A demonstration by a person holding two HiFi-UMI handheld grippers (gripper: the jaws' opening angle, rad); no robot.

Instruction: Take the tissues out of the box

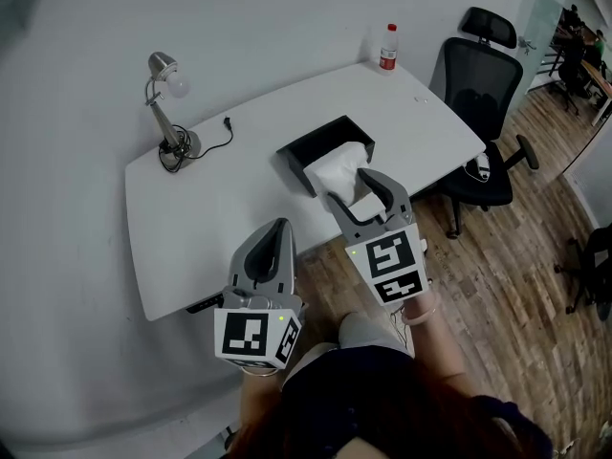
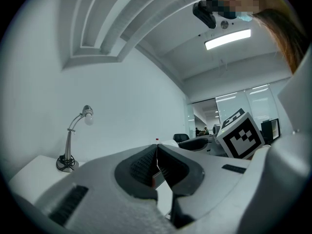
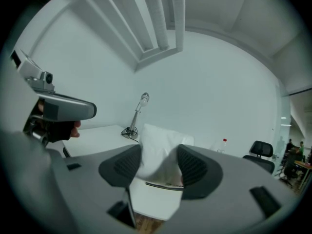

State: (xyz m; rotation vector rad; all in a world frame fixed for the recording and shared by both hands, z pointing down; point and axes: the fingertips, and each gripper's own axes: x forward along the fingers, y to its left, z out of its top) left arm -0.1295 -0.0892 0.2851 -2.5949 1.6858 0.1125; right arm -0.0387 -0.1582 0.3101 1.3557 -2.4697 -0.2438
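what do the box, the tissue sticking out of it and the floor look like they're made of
Box: black and matte with flat, rigid walls; probably plastic or coated board, hard to tell which.
Tissue: thin, soft white paper, going by its crumpled folds.
Floor: brown planks with grain and seams; either wood or wood-look laminate.

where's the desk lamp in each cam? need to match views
Head view: desk lamp at upper left, on the far left corner of the white table.
Left gripper view: lamp at the left, small, standing on the table.
Right gripper view: lamp near centre, just up and left of the tissue.
Shared landmark: the white table, seen in all three.
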